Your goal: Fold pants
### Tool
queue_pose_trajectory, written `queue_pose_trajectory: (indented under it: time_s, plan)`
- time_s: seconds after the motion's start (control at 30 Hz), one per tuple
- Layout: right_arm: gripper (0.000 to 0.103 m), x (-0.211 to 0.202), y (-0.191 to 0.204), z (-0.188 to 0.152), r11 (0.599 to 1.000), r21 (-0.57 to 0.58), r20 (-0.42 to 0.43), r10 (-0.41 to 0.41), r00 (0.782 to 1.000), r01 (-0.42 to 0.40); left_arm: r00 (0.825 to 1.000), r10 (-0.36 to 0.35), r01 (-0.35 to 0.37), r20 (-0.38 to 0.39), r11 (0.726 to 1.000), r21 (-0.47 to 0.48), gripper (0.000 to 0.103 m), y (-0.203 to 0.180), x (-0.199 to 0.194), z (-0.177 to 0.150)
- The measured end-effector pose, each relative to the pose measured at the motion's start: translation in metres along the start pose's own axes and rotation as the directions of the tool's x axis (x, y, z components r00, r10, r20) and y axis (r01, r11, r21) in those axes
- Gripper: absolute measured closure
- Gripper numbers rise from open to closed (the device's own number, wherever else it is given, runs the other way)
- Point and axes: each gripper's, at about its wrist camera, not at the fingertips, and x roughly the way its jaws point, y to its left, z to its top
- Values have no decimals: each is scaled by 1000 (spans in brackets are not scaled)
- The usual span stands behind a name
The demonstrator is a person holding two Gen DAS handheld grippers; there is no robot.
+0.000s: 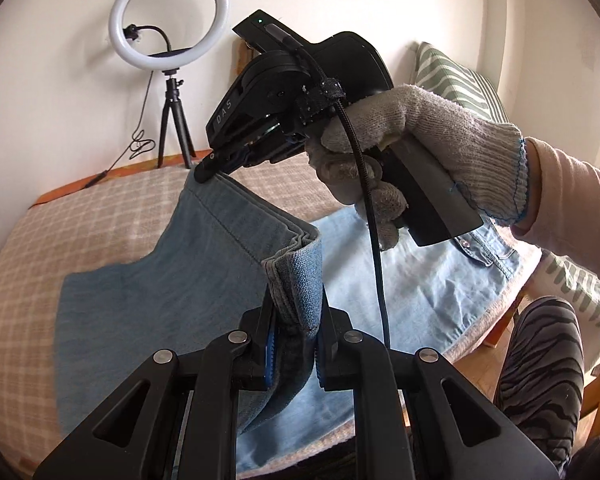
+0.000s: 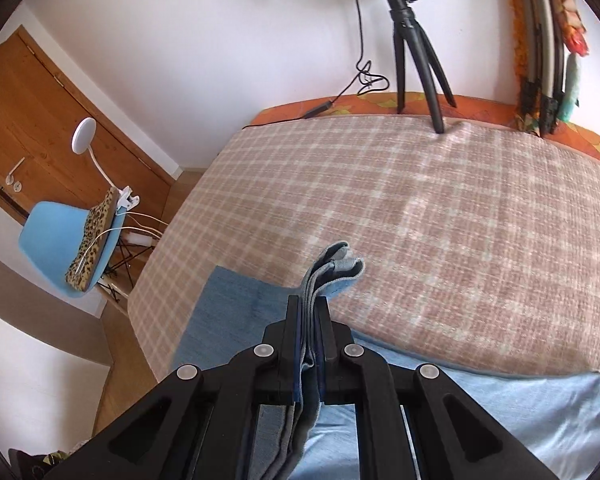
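Observation:
Light blue denim pants (image 1: 172,280) lie on a checked beige blanket (image 1: 80,220), with one end lifted off it. My left gripper (image 1: 296,300) is shut on a bunched hem corner. My right gripper (image 1: 204,174), held by a gloved hand (image 1: 412,136), is shut on the other corner of the same lifted edge, which stretches between the two. In the right wrist view the right gripper (image 2: 308,312) pinches several denim layers (image 2: 336,264) above the blanket (image 2: 420,208). The rest of the pants (image 2: 480,420) lies flat below.
A ring light on a black tripod (image 1: 172,92) stands at the blanket's far edge, also in the right wrist view (image 2: 416,52). A blue chair (image 2: 68,248) with a clip lamp stands left of the bed. Striped cushions (image 1: 452,76) lie at the right.

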Motion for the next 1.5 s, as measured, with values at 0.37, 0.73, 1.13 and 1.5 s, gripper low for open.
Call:
queue_pose_trajectory:
  time_s: [0.37, 0.73, 1.13, 1.5]
  plan:
    - [100, -51, -63, -33, 996, 64, 43, -67, 997, 64, 997, -77, 77, 19, 997, 6, 90, -53, 26, 2]
    - [100, -112, -122, -61, 985, 128, 88, -127, 988, 115, 981, -194, 193, 1, 976, 97, 90, -123, 55, 18]
    - [100, -195, -199, -105, 956, 227, 150, -224, 963, 187, 946, -324, 322, -25, 925, 202, 90, -210, 86, 38]
    - [100, -254, -261, -149, 916, 336, 182, -292, 939, 220, 912, -404, 409, -77, 873, 267, 90, -273, 110, 41]
